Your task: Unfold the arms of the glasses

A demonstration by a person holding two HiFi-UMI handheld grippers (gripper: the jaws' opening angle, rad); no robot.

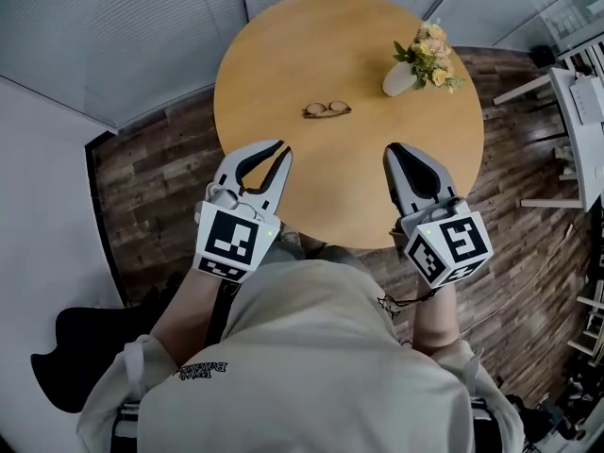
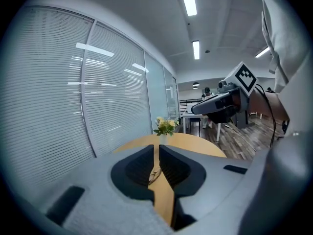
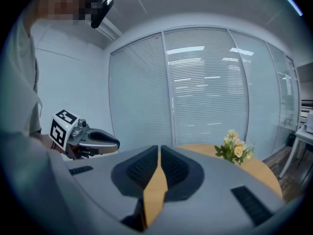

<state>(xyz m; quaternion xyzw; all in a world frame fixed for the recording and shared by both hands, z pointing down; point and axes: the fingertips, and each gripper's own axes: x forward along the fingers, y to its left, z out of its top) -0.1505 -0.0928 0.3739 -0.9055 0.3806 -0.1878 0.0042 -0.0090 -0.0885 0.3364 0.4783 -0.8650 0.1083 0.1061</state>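
Note:
A pair of brown-framed glasses (image 1: 327, 109) lies with its arms folded near the middle of the round wooden table (image 1: 283, 55). Both grippers hover over the table's near edge, well short of the glasses. My left gripper (image 1: 282, 147) is to the glasses' near left, shut and empty. My right gripper (image 1: 394, 149) is to their near right, also shut and empty. In the left gripper view the glasses (image 2: 154, 173) show through the thin slit between the closed jaws of the left gripper (image 2: 156, 148). The right gripper view shows the right gripper (image 3: 159, 148) closed over bare tabletop.
A white vase of yellow flowers (image 1: 423, 59) stands at the table's far right. White furniture (image 1: 578, 111) stands off to the right on the wooden floor. Glass walls with blinds (image 1: 113, 26) run behind the table. The person's body is close to the near edge.

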